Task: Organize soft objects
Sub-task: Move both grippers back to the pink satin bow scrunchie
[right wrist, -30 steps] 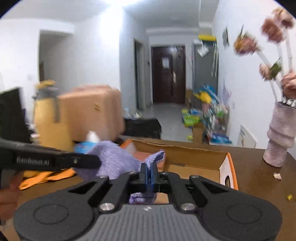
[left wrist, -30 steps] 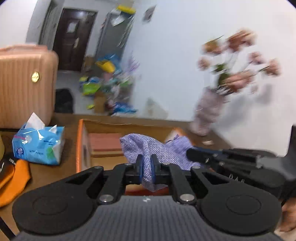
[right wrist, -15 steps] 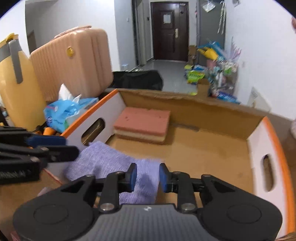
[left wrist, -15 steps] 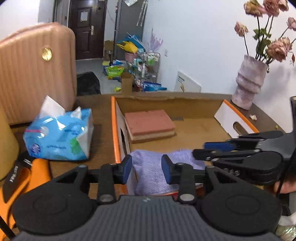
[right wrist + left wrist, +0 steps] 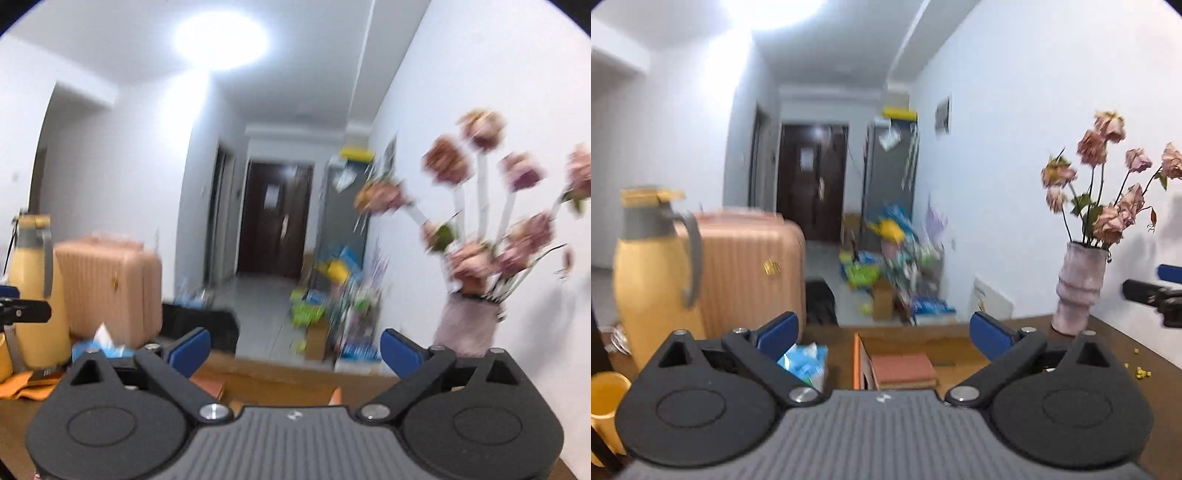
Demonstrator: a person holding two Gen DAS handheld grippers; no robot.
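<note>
Your left gripper [image 5: 884, 332] had its blue pads spread wide apart with nothing between them, raised above the cardboard box [image 5: 862, 360]. Your right gripper [image 5: 295, 349] was likewise wide open and empty. In the box, the pink sponge block [image 5: 903, 369] lay near the orange-edged left wall. The tissue pack [image 5: 805, 360] sat just left of the box, the vase [image 5: 1078, 288] well to its right.

Ahead of my left gripper [image 5: 884, 332], jaws spread wide, I see open air. Below it sits the cardboard box [image 5: 857, 360]. The yellow jug [image 5: 652, 280] blocks its left, the flower vase [image 5: 1078, 286] its right.
</note>
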